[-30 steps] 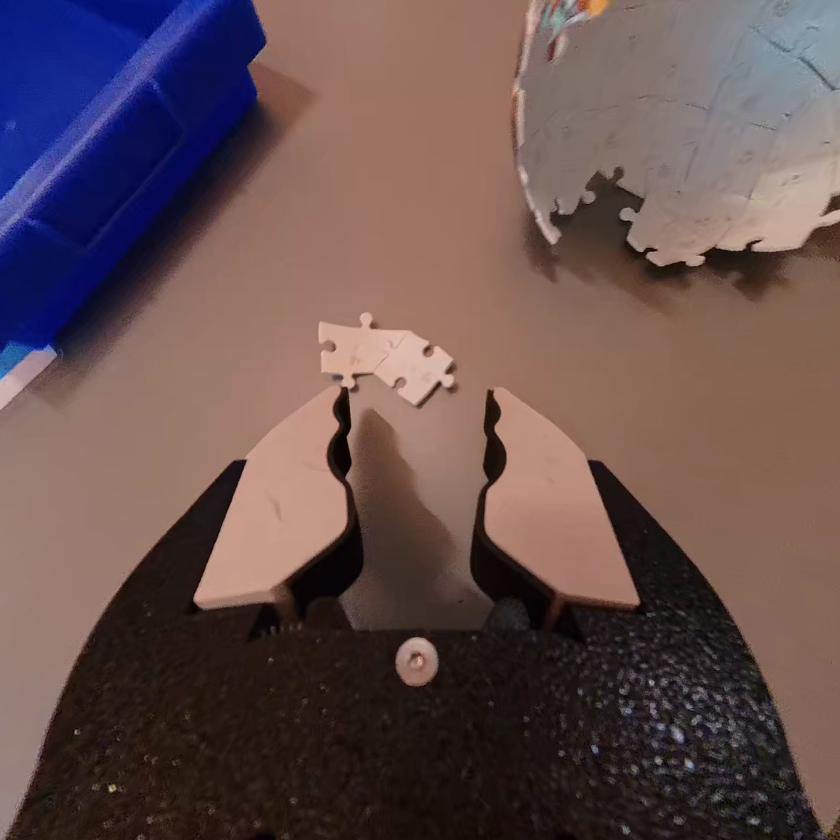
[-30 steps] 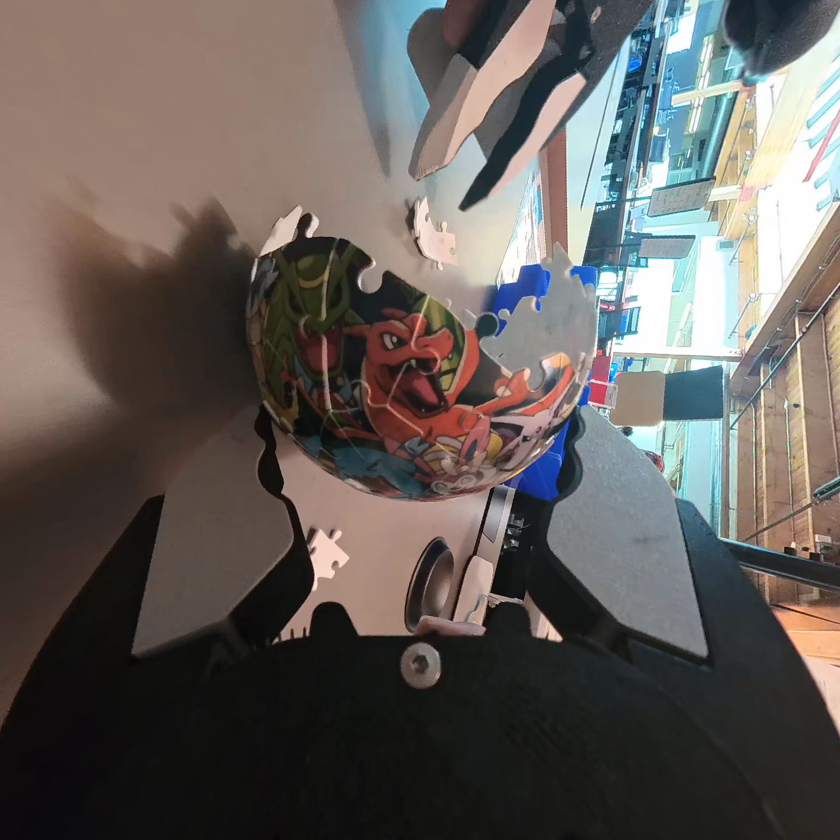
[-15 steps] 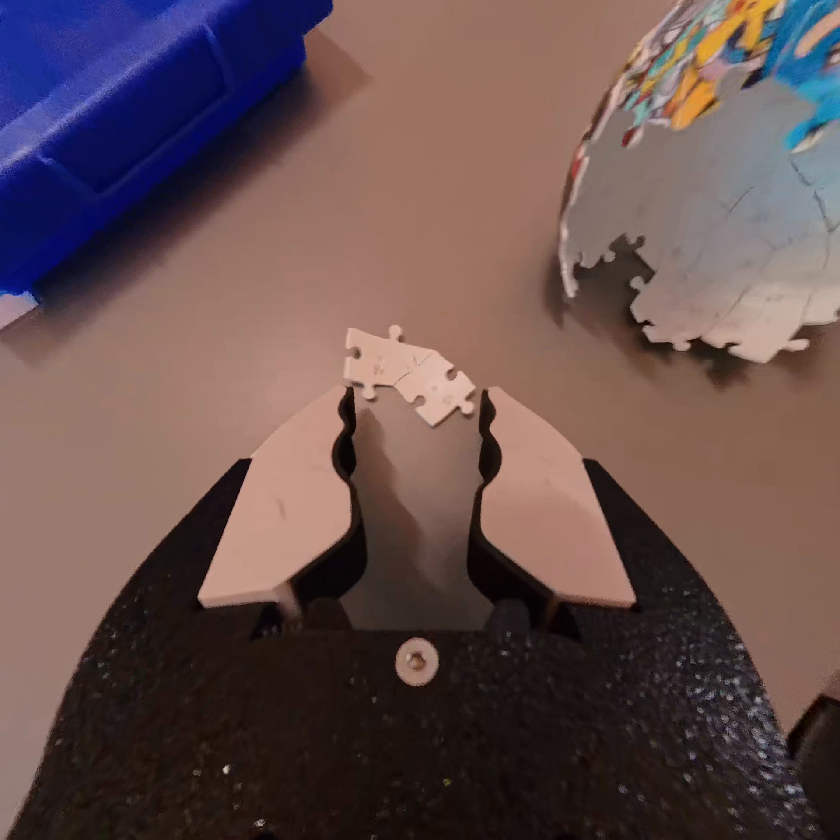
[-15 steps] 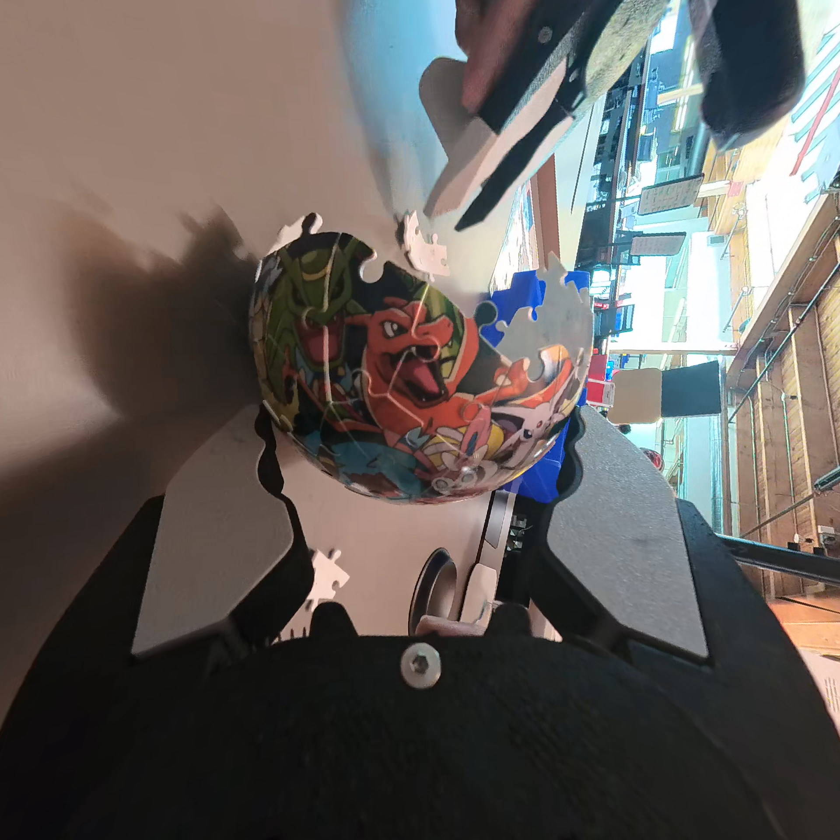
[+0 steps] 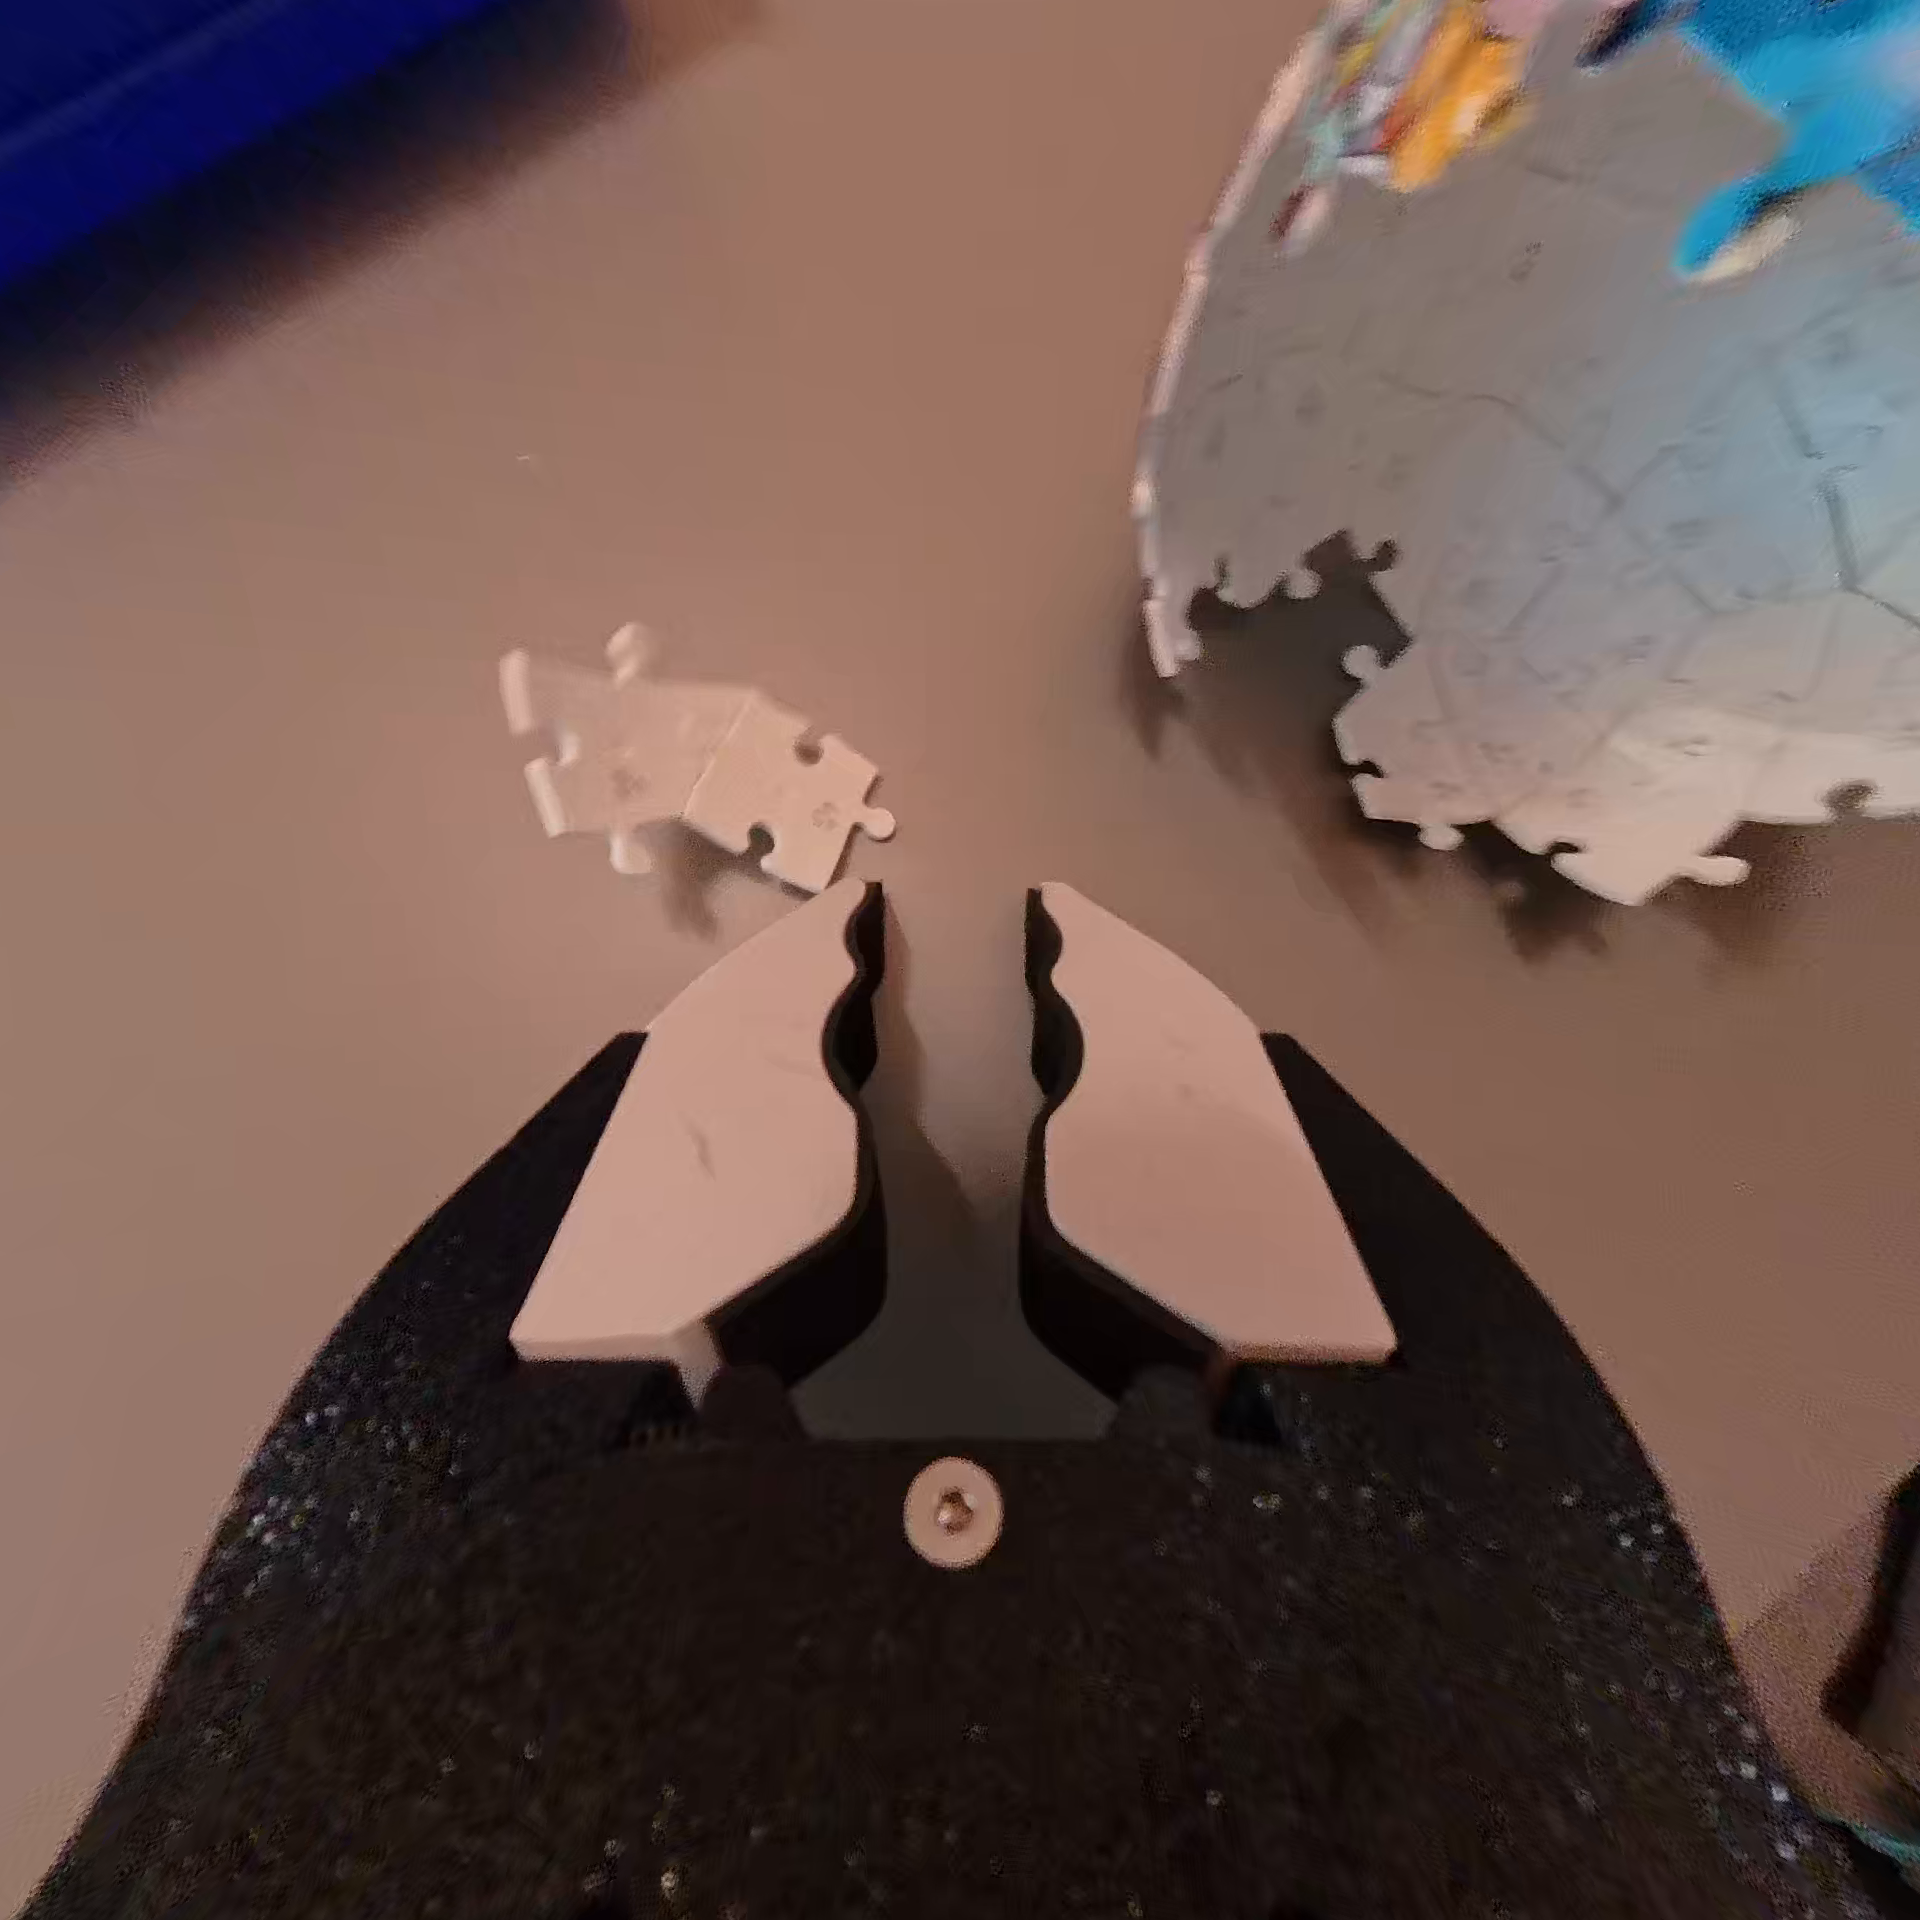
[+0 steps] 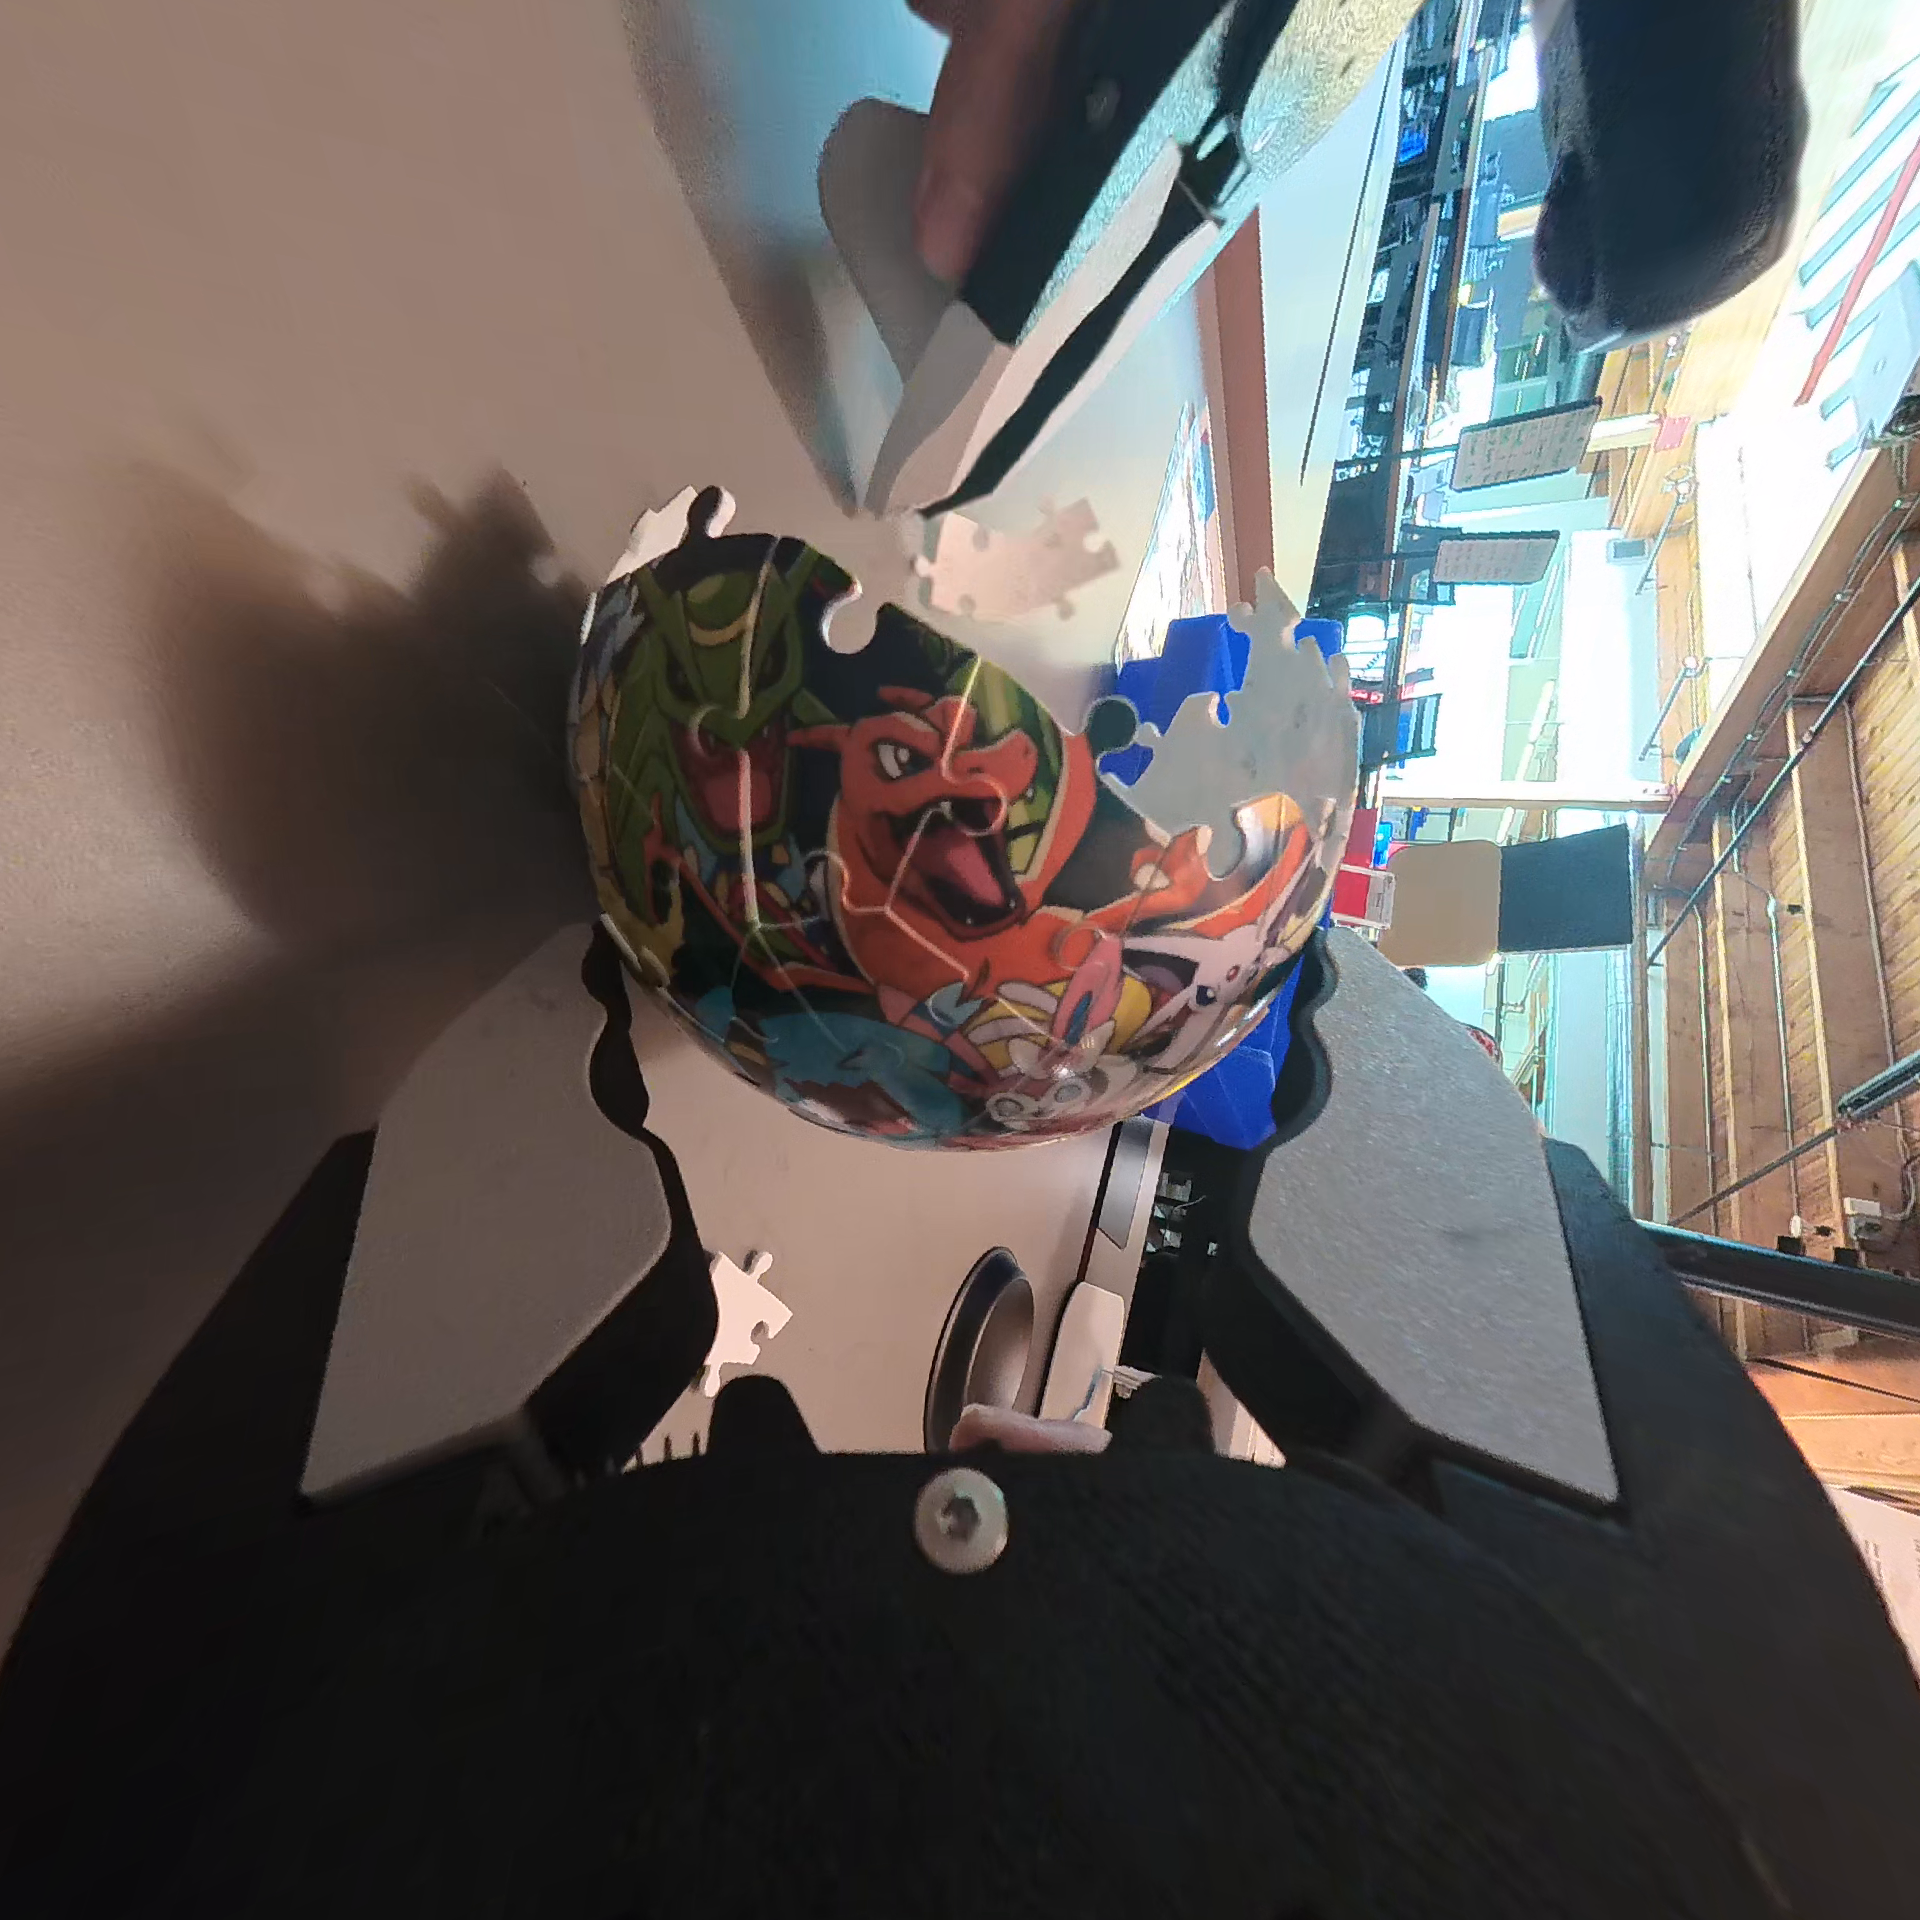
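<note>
My right gripper [image 6: 961, 977] is shut on a partly built puzzle ball [image 6: 935, 862] with colourful cartoon creatures, one finger on each side. The ball's pale inner side and jagged open edge show in the left wrist view [image 5: 1558, 623]. Two joined white puzzle pieces [image 5: 707, 769] lie face down on the tan table [image 5: 312, 1039], one edge slightly raised over its shadow. My left gripper [image 5: 954, 899] is open with a narrow empty gap. Its left fingertip [image 5: 847, 909] touches the pieces' near corner. In the right wrist view the left gripper [image 6: 894, 504] points down beside these pieces [image 6: 1023, 571].
A blue bin [image 5: 156, 156] stands at the far left, blurred; it also shows behind the ball [image 6: 1195, 675]. A single loose white piece [image 6: 743, 1320] lies by my right gripper's left finger. A round hole [image 6: 987, 1340] sits in the table. A person's hand [image 6: 951, 156] holds the left gripper. The tips of one gripper are about 15 cm away from the tips of the other.
My left gripper's jaws have narrowed to a small gap. The joined pieces have slid left of the gap and turned. The ball has come closer in the left view.
</note>
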`<state>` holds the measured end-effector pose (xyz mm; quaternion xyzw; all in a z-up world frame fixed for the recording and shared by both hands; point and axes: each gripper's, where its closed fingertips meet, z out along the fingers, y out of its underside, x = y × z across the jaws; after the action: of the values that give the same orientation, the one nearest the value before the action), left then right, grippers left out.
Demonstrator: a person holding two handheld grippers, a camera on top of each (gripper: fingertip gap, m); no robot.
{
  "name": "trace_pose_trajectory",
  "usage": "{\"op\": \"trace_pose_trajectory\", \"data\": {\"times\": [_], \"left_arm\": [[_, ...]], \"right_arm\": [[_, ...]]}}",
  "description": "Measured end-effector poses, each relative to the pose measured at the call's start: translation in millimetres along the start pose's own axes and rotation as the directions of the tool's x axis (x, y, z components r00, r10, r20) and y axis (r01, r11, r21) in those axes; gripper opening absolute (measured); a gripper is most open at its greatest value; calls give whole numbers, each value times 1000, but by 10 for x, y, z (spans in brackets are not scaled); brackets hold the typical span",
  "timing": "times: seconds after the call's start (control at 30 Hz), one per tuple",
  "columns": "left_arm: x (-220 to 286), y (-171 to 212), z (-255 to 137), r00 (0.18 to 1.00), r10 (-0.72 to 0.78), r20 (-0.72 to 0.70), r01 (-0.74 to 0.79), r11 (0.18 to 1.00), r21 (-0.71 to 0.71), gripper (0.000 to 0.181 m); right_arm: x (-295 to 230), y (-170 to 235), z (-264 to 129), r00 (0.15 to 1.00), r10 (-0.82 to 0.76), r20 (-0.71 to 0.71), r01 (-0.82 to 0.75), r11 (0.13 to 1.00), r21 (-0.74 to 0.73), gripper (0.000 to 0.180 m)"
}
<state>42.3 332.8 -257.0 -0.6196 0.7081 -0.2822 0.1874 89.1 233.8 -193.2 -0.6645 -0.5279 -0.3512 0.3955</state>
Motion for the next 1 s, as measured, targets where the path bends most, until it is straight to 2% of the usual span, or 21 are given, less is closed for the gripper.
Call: {"op": "trace_pose_trajectory", "data": {"times": [0.03,0.17,0.27,0.33,0.4,0.47,0.6,0.67,0.73,0.87,1.0], "left_arm": [[23,-8,-2,1000,9,-2,-9,1000,7,26],[-234,-171,-178,979,74,189,-94,991,98,33],[-514,-286,-299,924,211,319,-259,959,117,43],[-644,-255,-320,923,244,297,-279,957,80,46],[-745,-162,-250,958,196,207,-206,978,28,51],[-795,-128,-150,984,133,118,-136,991,14,50],[-669,-80,-47,996,90,-16,-90,996,7,42],[-578,-45,-63,996,88,-22,-88,996,-8,35],[-458,-15,-80,996,89,-32,-90,996,-14,38],[-415,-2,-113,992,112,50,-112,994,3,43],[-506,-108,-129,978,151,142,-164,983,80,49]], "right_arm": [[0,3,1,1000,1,0,-1,1000,-2,120],[3,-14,9,1000,0,0,0,1000,3,120],[3,-28,17,1000,-1,-2,1,1000,8,119],[5,-29,18,1000,-4,-2,4,1000,6,119],[5,-37,23,1000,-1,-1,1,1000,9,119],[7,-45,26,1000,-2,-1,2,1000,10,119],[10,-35,31,1000,-2,-3,2,1000,7,119],[11,-33,37,1000,0,-5,0,1000,8,119],[11,-37,42,1000,3,-6,-3,1000,11,119],[12,-54,48,1000,4,-8,-4,1000,18,119],[14,-55,51,1000,5,-7,-5,1000,17,119]]}}
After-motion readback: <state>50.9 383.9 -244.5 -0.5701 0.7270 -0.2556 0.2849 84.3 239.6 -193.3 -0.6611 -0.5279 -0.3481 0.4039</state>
